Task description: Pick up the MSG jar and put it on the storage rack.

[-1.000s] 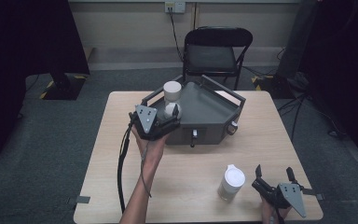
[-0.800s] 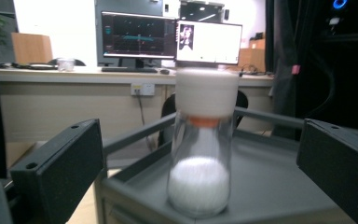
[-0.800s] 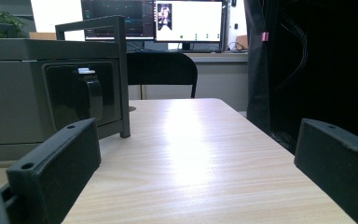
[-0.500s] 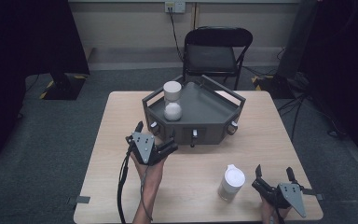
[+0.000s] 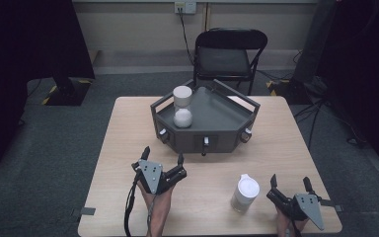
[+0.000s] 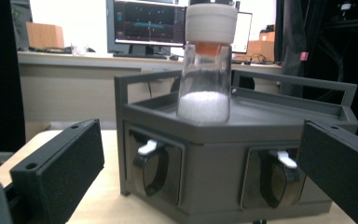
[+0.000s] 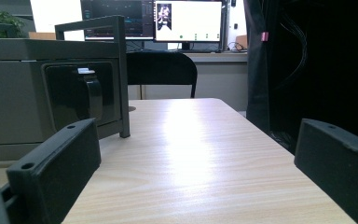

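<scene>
A dark grey six-sided tray (image 5: 227,136) stands mid-table. On its left part a clear jar (image 5: 182,106) with a white lid and white powder stands upright; the left gripper view shows this jar (image 6: 205,65) straight ahead on the tray (image 6: 214,158). My left gripper (image 5: 164,154) hovers in front of the tray's near left side, open and empty. A second white-capped jar (image 5: 245,192) stands on the table near the front right. My right gripper (image 5: 289,180) rests just right of it, open and empty, apart from the jar.
The tray has raised rails and latch knobs (image 6: 151,161) on its side faces. A black folding chair (image 5: 229,57) stands beyond the table's far edge. The wooden tabletop (image 7: 191,154) stretches ahead of the right gripper, with the tray's corner (image 7: 74,88) on its left.
My left gripper has drawn back from the jar on the tray toward the near side of the table, empty. The jar stays on the tray. The right gripper has not moved.
</scene>
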{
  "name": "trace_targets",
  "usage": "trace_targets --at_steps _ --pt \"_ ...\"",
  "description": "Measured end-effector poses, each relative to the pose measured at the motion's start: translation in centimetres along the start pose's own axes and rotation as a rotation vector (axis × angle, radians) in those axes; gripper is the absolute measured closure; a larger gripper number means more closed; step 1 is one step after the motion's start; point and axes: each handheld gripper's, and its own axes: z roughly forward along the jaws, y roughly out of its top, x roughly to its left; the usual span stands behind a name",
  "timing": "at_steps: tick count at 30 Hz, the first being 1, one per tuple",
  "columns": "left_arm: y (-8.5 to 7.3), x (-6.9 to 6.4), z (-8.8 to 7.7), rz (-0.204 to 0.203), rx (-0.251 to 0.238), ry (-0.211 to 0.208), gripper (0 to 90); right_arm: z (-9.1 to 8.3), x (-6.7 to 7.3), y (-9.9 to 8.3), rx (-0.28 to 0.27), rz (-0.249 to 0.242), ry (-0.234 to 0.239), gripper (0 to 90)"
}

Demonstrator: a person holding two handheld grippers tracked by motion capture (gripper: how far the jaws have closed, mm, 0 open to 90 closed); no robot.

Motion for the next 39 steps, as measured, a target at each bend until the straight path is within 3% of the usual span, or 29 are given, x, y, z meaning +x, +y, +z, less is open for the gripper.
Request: trace_targets --at_steps 6,9,15,18,23,32,39 --pt "-1.1 -0.1 -1.2 -0.006 0.021 0.012 0.2 0.0 0.0 0.0 0.000 0.000 -0.001 0.0" --pt "-1.8 -0.3 -2.0 0.017 0.022 0.023 0.2 0.0 0.0 0.0 0.000 0.000 -0.001 0.0" --pt "-3.6 -0.8 -2.8 0.028 0.048 0.075 0.0 0.0 0.0 0.0 0.000 0.000 -0.001 0.0" --pt "-5.1 -1.2 -3.4 0.060 0.027 0.099 0.0 0.0 0.0 0.0 0.000 0.000 -0.001 0.0" --pt "-6.2 -1.1 -3.7 0.045 -0.014 0.110 1.0 0.0 0.0 0.0 0.000 0.000 -0.001 0.0" --pt "-7.1 -0.6 -3.5 0.033 0.018 0.108 0.4 0.0 0.0 0.0 0.000 0.000 -0.002 0.0" --pt "-7.7 -0.8 -3.7 0.061 0.002 0.126 0.1 0.0 0.0 0.0 0.000 0.000 -0.002 0.0"
